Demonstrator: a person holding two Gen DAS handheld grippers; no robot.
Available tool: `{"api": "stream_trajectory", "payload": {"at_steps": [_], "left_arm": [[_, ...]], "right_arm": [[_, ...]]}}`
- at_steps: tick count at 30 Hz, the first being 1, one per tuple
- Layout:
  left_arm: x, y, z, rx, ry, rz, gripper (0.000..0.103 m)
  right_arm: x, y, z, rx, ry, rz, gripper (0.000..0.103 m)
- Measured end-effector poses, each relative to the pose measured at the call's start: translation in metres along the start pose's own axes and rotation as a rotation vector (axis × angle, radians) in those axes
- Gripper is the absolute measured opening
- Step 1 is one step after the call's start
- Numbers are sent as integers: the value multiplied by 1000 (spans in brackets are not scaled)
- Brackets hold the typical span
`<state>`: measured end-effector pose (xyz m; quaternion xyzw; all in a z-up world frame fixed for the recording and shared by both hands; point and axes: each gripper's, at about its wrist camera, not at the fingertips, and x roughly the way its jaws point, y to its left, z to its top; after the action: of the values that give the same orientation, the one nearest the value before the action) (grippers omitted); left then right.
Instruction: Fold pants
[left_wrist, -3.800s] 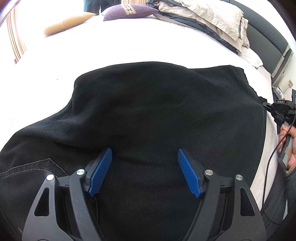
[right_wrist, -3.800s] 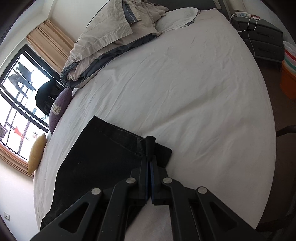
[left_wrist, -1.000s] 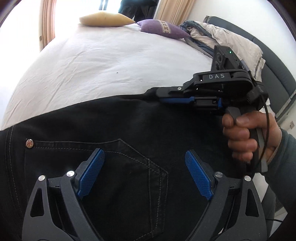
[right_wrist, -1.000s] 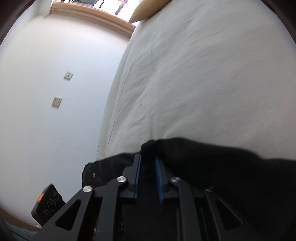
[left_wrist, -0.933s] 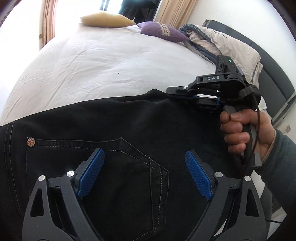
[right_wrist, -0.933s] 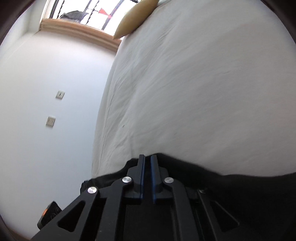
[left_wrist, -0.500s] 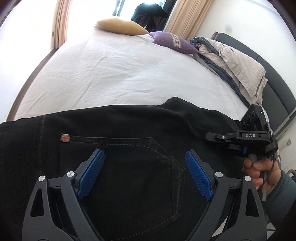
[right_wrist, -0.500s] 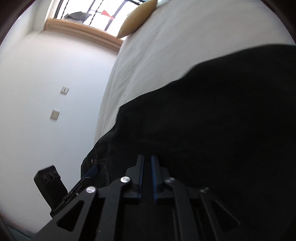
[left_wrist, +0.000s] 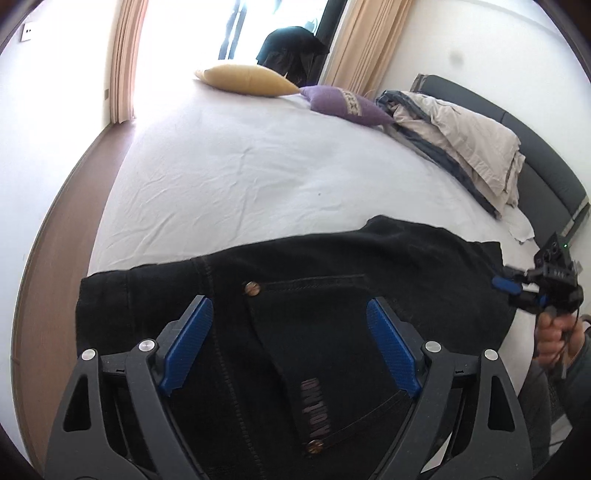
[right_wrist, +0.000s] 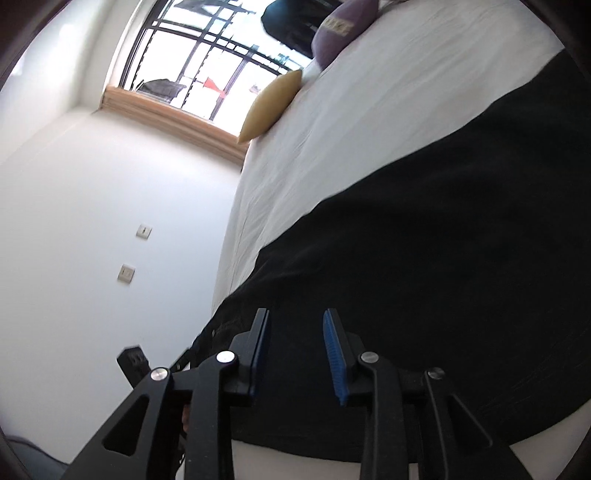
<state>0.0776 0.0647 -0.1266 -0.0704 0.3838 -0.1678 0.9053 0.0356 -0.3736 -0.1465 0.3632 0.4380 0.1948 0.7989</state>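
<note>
On white bed (left_wrist: 229, 166), black pants (left_wrist: 332, 295) lie folded.

Both wrist views look down along their fingers, close over the black pants (left_wrist: 332, 280) on the bed (left_wrist: 240, 173), sharing the yellow pillow (right_wrist: 271, 107) and window (right_wrist: 207, 48).

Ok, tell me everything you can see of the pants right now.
The pants are black denim, lying folded into a flat, broad block across the near part of the white bed. A back pocket with light stitching, two copper rivets and a printed label faces up, beside a vertical seam. The far edge is slightly humped and wrinkled. The left gripper hangs open above the pocket without pinching it. The right gripper, whose jaws have just been opening, is at the right-hand edge with no cloth between them.
</note>
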Motion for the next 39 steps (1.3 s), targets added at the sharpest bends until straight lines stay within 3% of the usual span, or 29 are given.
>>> {"api": "stream_trajectory", "payload": {"at_steps": [3, 4, 6, 7, 10, 14, 15, 16, 17, 19, 24, 26, 27, 28, 29, 31, 33, 34, 36, 39], "left_arm": [[25, -7, -3, 23, 77, 86, 86], [32, -5, -7, 11, 100, 80, 86], [39, -6, -11, 19, 101, 80, 86], [38, -6, -12, 28, 103, 82, 86], [41, -7, -10, 31, 112, 85, 86], [31, -19, 1, 15, 103, 98, 86], [28, -27, 5, 18, 92, 96, 86], [27, -35, 9, 21, 85, 90, 86], [24, -43, 13, 27, 78, 75, 86], [32, -66, 21, 45, 77, 28, 86], [75, -140, 36, 137, 109, -77, 86], [100, -171, 37, 193, 161, -112, 86], [113, -183, 36, 210, 193, -122, 86], [124, -194, 36, 229, 216, -140, 86], [134, -206, 37, 248, 229, -168, 86], [152, -226, 43, 279, 249, -223, 86], [174, -243, 50, 303, 276, -263, 86], [189, -248, 52, 315, 300, -267, 86], [212, -246, 55, 339, 305, -201, 86], [222, -233, 63, 356, 290, -216, 86]], "right_arm": [[25, -19, -11, 17, 80, -93, 32], [16, -37, -13, 61, 62, -81, 17], [-15, -69, -11, 145, -21, -104, 2], [-38, -84, -8, 173, -76, -128, 1], [-107, -132, 1, 270, -249, -215, 0], [-201, -181, 8, 434, -494, -423, 1], [-217, -183, 8, 461, -537, -443, 4], [-222, -173, 10, 467, -569, -461, 18], [-225, -163, 11, 449, -594, -457, 24], [-199, -127, 21, 377, -578, -352, 38], [-121, -101, 48, 254, -364, -125, 42], [-90, -108, 54, 245, -274, -145, 46], [-83, -117, 50, 265, -258, -176, 33], [-82, -128, 49, 288, -267, -177, 5], [-86, -138, 47, 319, -273, -182, 0], [-101, -152, 38, 371, -305, -139, 0], [-116, -151, 36, 349, -328, -210, 0], [-124, -155, 29, 348, -337, -226, 0], [-137, -164, 23, 382, -360, -225, 0], [-166, -164, 12, 386, -415, -316, 2]]}}
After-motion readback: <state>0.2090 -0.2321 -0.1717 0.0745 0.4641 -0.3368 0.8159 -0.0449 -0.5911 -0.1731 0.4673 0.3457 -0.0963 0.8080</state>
